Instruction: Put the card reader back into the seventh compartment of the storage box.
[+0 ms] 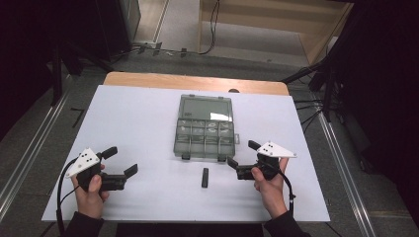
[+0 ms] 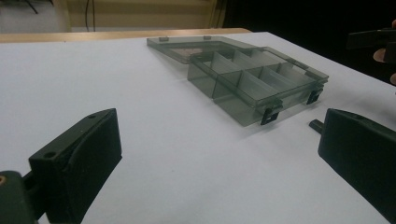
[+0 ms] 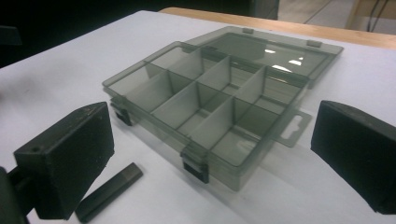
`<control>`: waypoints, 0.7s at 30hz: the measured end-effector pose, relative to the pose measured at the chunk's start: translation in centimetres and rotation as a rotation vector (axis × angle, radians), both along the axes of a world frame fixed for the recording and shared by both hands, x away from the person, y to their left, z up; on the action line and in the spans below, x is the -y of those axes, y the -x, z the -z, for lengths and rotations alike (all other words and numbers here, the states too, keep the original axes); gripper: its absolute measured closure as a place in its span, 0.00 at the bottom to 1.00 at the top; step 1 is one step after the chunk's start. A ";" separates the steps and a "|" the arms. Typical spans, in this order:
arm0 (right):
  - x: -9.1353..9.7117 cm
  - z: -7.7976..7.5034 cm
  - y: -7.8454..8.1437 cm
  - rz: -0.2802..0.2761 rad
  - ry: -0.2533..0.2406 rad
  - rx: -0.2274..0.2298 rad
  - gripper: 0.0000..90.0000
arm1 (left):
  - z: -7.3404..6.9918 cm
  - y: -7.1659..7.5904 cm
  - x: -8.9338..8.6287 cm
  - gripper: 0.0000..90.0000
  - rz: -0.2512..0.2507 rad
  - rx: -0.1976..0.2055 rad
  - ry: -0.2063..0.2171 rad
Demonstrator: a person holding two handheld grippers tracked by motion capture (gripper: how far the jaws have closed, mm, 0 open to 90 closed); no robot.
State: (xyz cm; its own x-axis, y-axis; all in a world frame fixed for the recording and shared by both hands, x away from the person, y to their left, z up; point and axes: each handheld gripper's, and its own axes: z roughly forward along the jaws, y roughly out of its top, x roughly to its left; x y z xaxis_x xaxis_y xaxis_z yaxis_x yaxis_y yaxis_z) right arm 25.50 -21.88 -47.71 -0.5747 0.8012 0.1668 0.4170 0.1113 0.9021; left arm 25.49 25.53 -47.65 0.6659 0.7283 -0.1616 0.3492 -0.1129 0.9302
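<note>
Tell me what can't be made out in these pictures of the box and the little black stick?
- Black stick: too small in the high view to tell what it is; in the left gripper view a jaw covers all but its tip; in the right gripper view the jaw hides one end.
- Plastic box: its tinted walls and glare blur the compartment floors, so small contents cannot be ruled out.
- Lid: whatever shows through it is too faint in the high view.
</note>
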 end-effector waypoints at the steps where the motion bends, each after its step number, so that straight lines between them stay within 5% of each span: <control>1: 0.0 0.0 0.0 0.000 0.000 0.000 0.00 | 0.0 0.1 -0.1 0.00 -0.006 0.001 0.004; 7: -1.1 -0.3 0.5 -0.061 -0.004 0.001 0.00 | 0.0 0.9 -0.9 0.00 -0.012 0.001 0.005; 13: -2.3 -0.4 1.1 -0.104 0.002 -0.002 0.17 | 0.0 1.4 -1.4 0.00 -0.004 0.002 0.005; 17: -3.3 0.0 1.4 -0.105 0.026 -0.021 0.43 | 0.0 1.7 -1.6 0.00 -0.005 -0.002 0.017; 21: -3.9 0.2 1.7 -0.173 0.026 -0.029 0.69 | 0.1 1.9 -1.7 0.00 0.002 -0.006 0.018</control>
State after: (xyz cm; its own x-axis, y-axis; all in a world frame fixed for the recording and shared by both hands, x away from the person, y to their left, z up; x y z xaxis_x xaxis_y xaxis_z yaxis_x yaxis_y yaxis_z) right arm 23.77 -17.98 -47.96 -0.6995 0.6951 0.1659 0.4156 0.2068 0.8857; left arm 23.62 27.21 -47.78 0.6667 0.7236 -0.1787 0.3543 -0.0967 0.9301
